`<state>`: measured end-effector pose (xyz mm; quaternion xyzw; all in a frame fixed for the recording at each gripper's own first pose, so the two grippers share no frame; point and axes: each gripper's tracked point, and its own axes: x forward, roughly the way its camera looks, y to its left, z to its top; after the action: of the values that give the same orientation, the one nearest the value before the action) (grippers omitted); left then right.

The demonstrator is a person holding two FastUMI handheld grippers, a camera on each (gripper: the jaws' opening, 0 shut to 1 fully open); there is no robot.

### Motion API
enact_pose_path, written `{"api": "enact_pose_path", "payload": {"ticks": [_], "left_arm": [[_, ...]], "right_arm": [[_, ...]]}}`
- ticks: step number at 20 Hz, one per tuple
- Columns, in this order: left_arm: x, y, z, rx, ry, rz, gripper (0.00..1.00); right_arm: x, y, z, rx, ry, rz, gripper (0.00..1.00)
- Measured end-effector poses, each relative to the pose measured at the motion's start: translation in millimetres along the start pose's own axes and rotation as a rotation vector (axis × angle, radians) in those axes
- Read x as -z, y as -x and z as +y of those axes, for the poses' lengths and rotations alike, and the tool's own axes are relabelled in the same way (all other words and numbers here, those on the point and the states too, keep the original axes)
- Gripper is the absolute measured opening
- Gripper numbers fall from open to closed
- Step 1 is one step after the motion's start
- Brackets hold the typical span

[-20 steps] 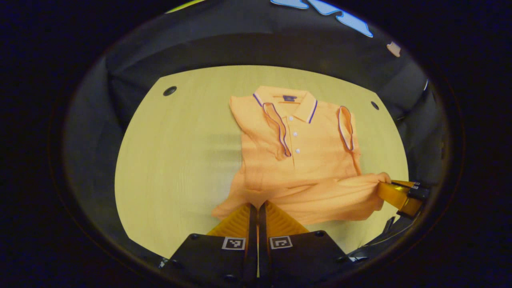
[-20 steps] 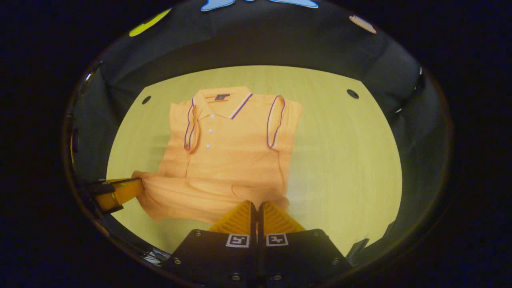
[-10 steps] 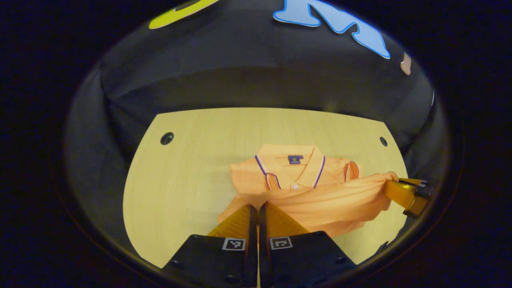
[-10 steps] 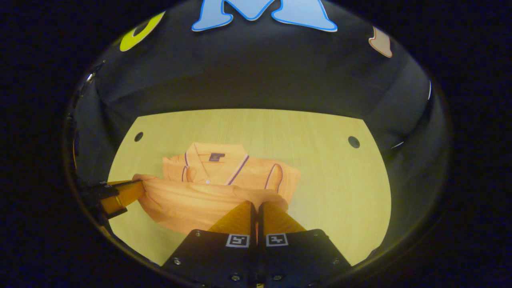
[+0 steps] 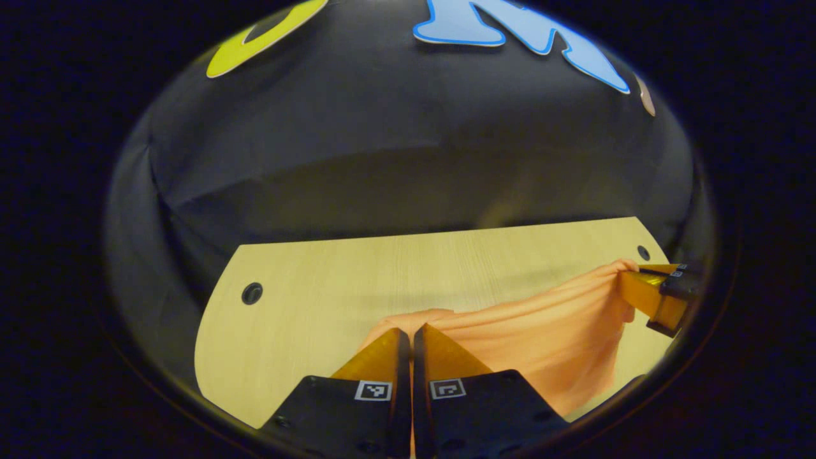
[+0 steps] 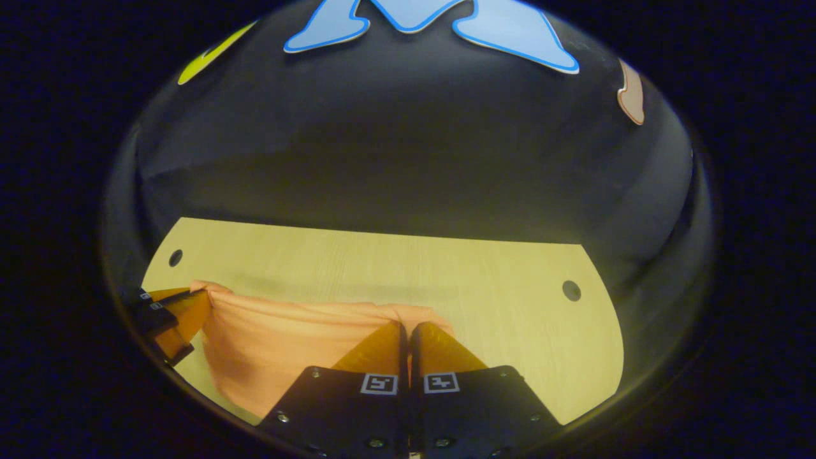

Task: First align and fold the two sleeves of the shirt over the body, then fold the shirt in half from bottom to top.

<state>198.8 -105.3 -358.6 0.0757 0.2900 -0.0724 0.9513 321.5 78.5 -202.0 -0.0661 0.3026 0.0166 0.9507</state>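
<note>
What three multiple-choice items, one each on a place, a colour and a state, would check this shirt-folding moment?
1. Where is the shirt gripped?
A. at one edge, by both claws
B. at the collar, by one claw
C. nowhere

2. What colour is the shirt?
A. blue
B. orange
C. white

3. How does the cloth hang between the claws?
A. flat on the table
B. lifted, sagging
C. rolled up

A: the left claw and right claw each pinch it.
B: plain orange cloth.
B: the held edge spans above the table.
</note>
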Motion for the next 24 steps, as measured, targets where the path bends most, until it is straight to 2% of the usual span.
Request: {"api": "enact_pose_path", "payload": {"ticks": [2,3,5,7,8,9,10,11,13,17,24], "left_arm": [[-1,-26,-3,0.001,-0.019,-0.029,0.10],[3,-36,-3,-0.001,-0.032,-0.023,0.07],[23,-54,-9,0.020,-0.017,0.020,0.07],[37,-62,-7,0.054,0.033,0.051,0.15],[41,-60,-5,0.038,0.043,0.058,0.29],[47,-63,-3,0.028,0.046,0.069,0.51],[51,-63,1,0.021,0.053,0.078,0.73],[51,-60,2,0.021,0.067,0.087,0.95],[49,-58,5,0.022,0.091,0.085,0.96],[30,-34,1,0.012,0.093,0.049,0.94],[-18,82,-3,0.033,0.130,-0.063,0.94]], "right_arm": [[-3,-24,3,0.026,0.042,-0.043,0.01],[-1,-33,6,0.031,0.059,-0.048,0.01],[15,-51,11,0.025,0.073,-0.016,0.01],[27,-66,9,0.027,0.063,0.019,0.01],[27,-67,9,0.029,0.053,0.018,0.05],[26,-65,10,0.022,0.047,0.017,0.05],[31,-66,7,0.027,0.050,0.026,0.10],[34,-62,3,0.020,0.059,0.029,0.40],[29,-53,-4,0.007,0.064,0.007,1.00],[15,-22,-9,0.007,0.053,-0.041,0.97],[-17,76,-22,-0.018,0.009,-0.152,0.96]]}}
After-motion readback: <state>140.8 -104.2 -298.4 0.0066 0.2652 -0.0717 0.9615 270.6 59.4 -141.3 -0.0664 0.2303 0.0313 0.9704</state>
